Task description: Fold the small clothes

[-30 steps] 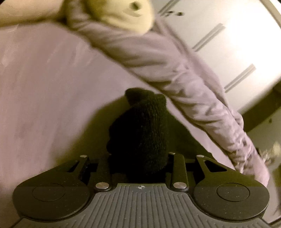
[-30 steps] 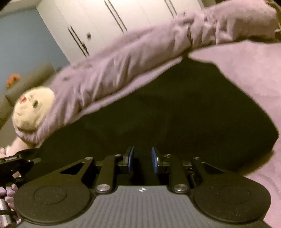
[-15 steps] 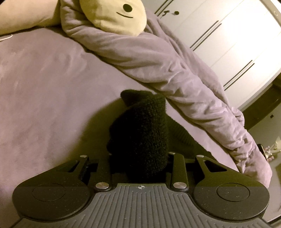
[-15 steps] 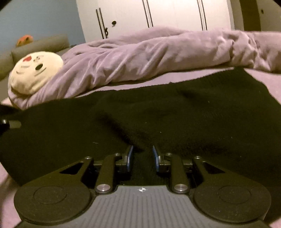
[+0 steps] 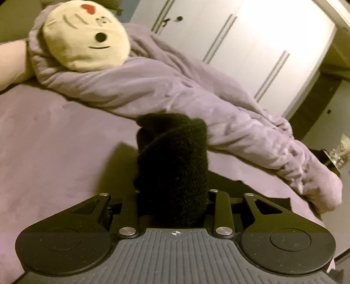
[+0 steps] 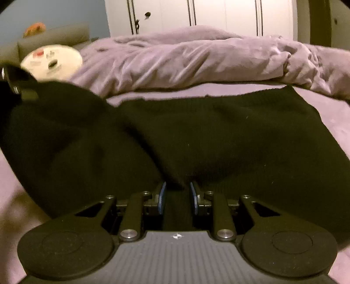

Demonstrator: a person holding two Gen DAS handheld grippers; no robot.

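Setting: a bed (image 5: 50,139) covered in a mauve sheet, with white wardrobe doors (image 6: 223,15) behind it.
Garment: a black knitted garment (image 6: 218,135) lies spread across the bed, filling the middle of the right wrist view; its far edge runs near a rumpled duvet.
Left gripper (image 5: 172,205): its fingers are hidden behind a thick bunched roll of the black garment (image 5: 172,166), which rises upright between them; they are closed onto this fabric, holding that end lifted above the sheet.
Left gripper, other view: it shows at the far left edge of the right wrist view (image 6: 17,85), dark and blurred, with the garment's left corner drawn up toward it.
Right gripper (image 6: 177,196): the blue-padded fingers (image 6: 162,197) stand a narrow gap apart, pinching a fold of the garment's near edge between them.
Duvet: a long mauve duvet (image 5: 175,91) lies bunched along the far side of the bed, just beyond the garment.
Plush toy: a cream round-faced plush toy (image 5: 85,37) with a red heart on its forehead rests on the duvet's end, well apart from both grippers.
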